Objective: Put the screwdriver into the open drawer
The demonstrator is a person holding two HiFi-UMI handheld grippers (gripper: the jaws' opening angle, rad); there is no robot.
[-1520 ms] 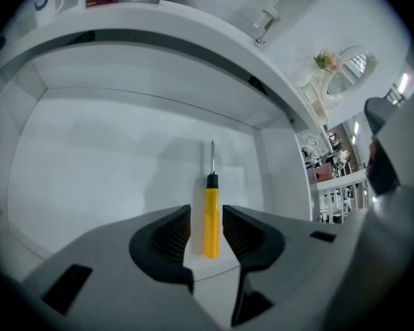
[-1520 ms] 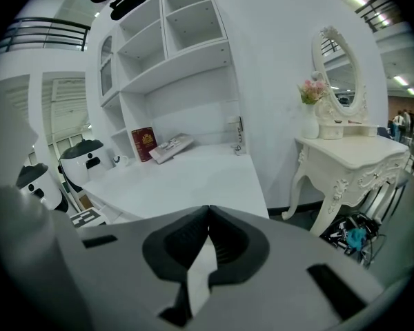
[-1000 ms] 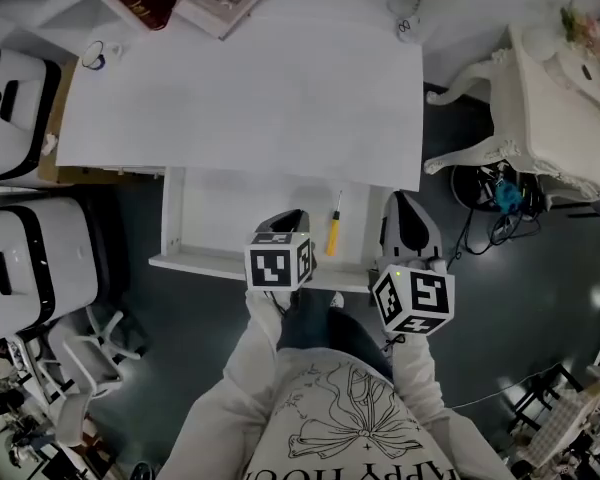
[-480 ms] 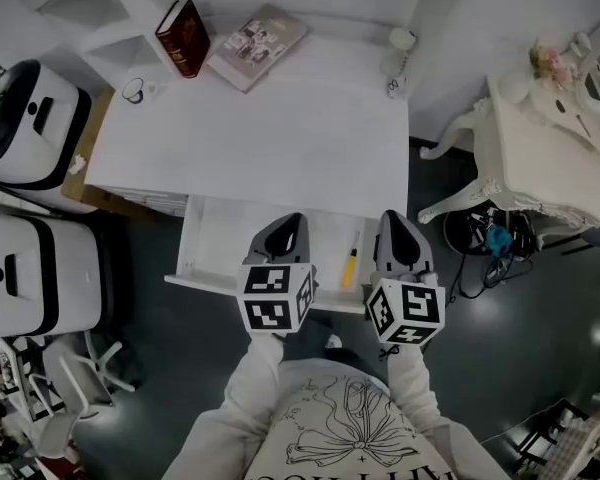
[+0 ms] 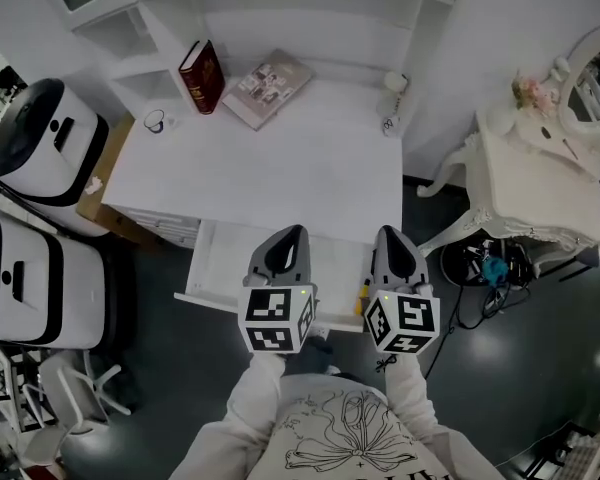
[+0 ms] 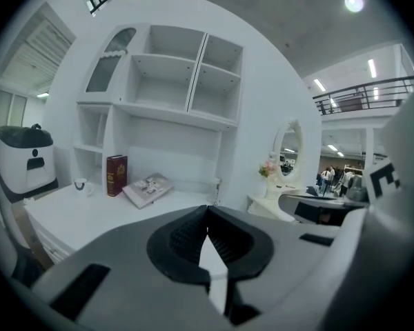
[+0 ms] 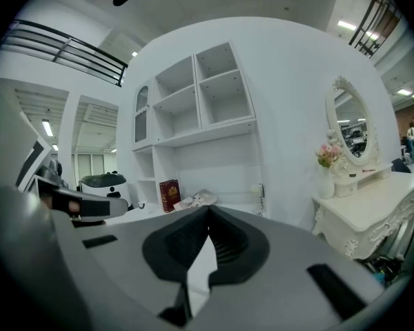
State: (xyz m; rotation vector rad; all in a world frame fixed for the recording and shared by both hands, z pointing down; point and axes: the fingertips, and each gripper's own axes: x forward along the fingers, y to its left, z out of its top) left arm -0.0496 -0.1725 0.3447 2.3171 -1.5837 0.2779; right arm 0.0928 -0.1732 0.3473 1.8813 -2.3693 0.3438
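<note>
The open white drawer [image 5: 220, 260] sticks out below the desk's front edge. Only a yellow sliver of the screwdriver [image 5: 364, 294] shows, lying in the drawer's right part; my right gripper's cube hides the rest. My left gripper [image 5: 288, 236] hangs above the drawer's middle, jaws shut and empty. My right gripper [image 5: 391, 238] hangs beside it over the drawer's right end, also shut on nothing. The left gripper view has the left gripper [image 6: 207, 211] level over the desk, tips together. The right gripper [image 7: 208, 214] is the same in the right gripper view.
On the white desk [image 5: 280, 168] stand a red book [image 5: 202, 76], a magazine [image 5: 268, 80] and a mug [image 5: 156, 122]. Shelves rise behind it. An ornate white dressing table [image 5: 540, 178] stands right, with cables [image 5: 485, 268] on the dark floor. Two white-and-black machines [image 5: 35, 138] stand left.
Both grippers have risen away from the drawer, the left one more. The screwdriver stays lying in the drawer and is now mostly hidden behind the right gripper.
</note>
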